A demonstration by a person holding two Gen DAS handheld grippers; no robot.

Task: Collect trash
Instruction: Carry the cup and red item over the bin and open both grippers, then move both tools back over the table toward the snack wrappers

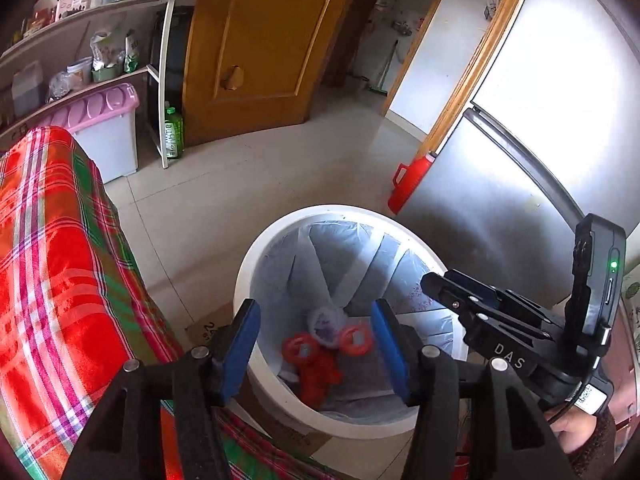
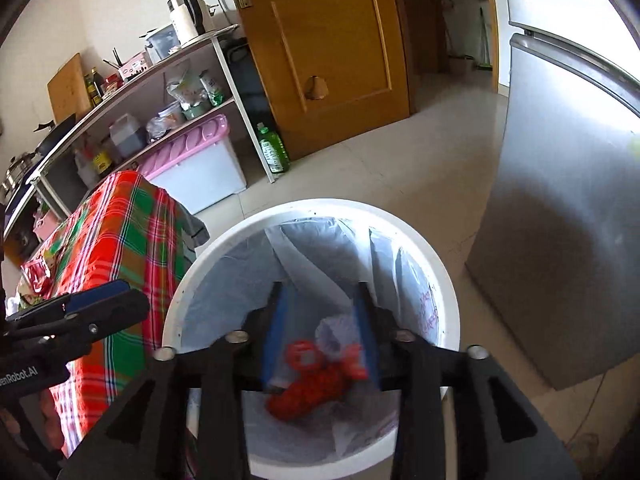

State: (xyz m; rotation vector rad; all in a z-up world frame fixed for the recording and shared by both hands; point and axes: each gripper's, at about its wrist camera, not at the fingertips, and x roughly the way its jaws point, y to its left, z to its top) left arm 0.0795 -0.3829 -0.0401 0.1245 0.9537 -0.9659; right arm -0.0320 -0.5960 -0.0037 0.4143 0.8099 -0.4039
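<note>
A white round trash bin with a pale plastic liner stands on the tiled floor; it also shows in the right wrist view. At its bottom lies red trash with two orange rings and a crumpled white piece; the same red trash shows in the right view. My left gripper is open and empty above the bin's near rim. My right gripper is open and empty over the bin mouth. The right gripper also shows at the right of the left view.
A table with a red plaid cloth is left of the bin. A steel fridge stands right, a red jug beside it. A shelf unit, a pink-lidded box, a green bottle and a wooden door are behind.
</note>
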